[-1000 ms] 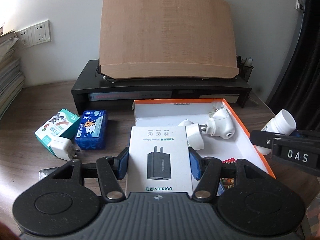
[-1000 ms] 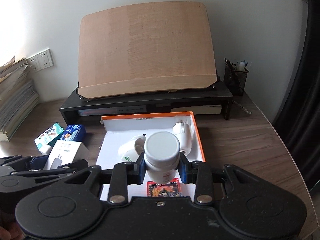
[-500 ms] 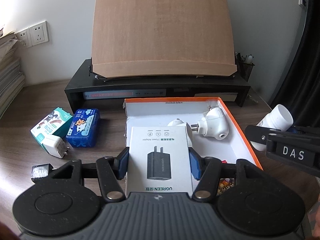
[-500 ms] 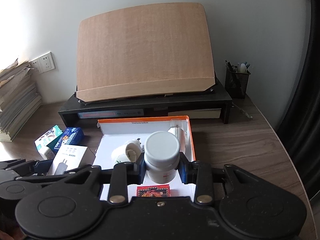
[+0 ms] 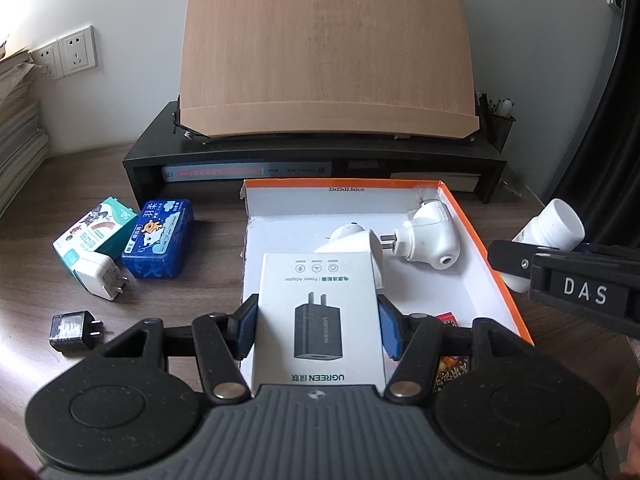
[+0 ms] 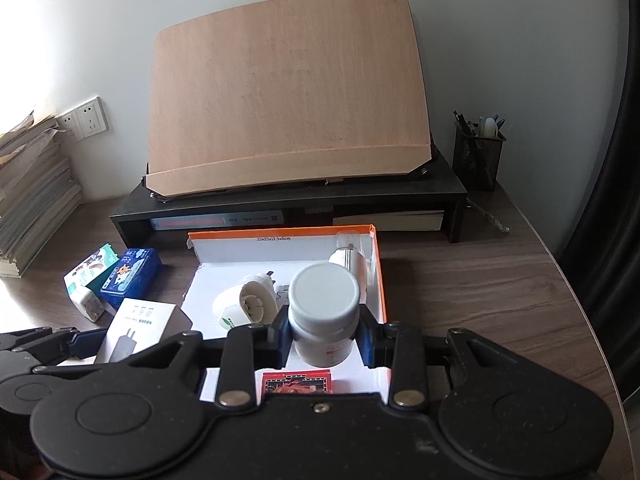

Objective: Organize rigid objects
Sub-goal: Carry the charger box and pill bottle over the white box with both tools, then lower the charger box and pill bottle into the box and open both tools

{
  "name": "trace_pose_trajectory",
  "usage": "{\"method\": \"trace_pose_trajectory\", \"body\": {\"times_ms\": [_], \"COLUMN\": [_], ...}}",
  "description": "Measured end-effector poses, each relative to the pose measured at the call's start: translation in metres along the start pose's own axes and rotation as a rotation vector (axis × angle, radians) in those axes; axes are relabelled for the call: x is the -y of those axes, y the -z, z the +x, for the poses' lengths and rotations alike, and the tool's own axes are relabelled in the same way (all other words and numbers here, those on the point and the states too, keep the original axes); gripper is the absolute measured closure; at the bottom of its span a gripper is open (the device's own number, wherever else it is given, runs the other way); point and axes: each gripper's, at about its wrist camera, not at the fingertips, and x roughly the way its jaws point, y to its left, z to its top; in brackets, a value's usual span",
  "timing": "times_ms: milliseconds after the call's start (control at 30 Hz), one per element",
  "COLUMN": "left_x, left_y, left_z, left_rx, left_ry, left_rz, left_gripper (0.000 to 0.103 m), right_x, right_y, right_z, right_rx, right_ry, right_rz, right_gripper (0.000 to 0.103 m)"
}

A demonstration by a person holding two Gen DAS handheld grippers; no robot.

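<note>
Both grippers have drawn back from the orange-rimmed box (image 5: 494, 256); my left fingers (image 5: 245, 328) clamp the adapter box (image 5: 318, 316), right fingers (image 6: 282, 334) the white bottle (image 6: 324, 312).

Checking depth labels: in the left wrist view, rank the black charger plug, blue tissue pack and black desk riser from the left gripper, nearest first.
1. Small black charger plug: on the desk, just left of the left gripper.
2. Blue rectangular tissue pack: farther back, on the left.
3. Long black desk riser: farthest, against the wall behind the orange-rimmed white box.

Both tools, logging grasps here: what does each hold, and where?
Left tool grips the charger box by its side edges; right tool clamps the white bottle around its body, below the cap.
</note>
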Motion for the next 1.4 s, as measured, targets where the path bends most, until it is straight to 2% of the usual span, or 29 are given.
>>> {"method": "trace_pose_trajectory", "body": {"times_ms": [1400], "left_x": [-0.009], "left_y": [0.005], "left_z": [0.013], "left_rx": [-0.018], "left_ry": [-0.027], "left_rz": [-0.036], "left_gripper": [0.044], "right_x": [-0.009], "right_y": [-0.003], "right_z": [0.019], "right_rx": [-0.029], "right_ry": [-0.013], "right_rz": [-0.022], "right_gripper": [0.063]}}
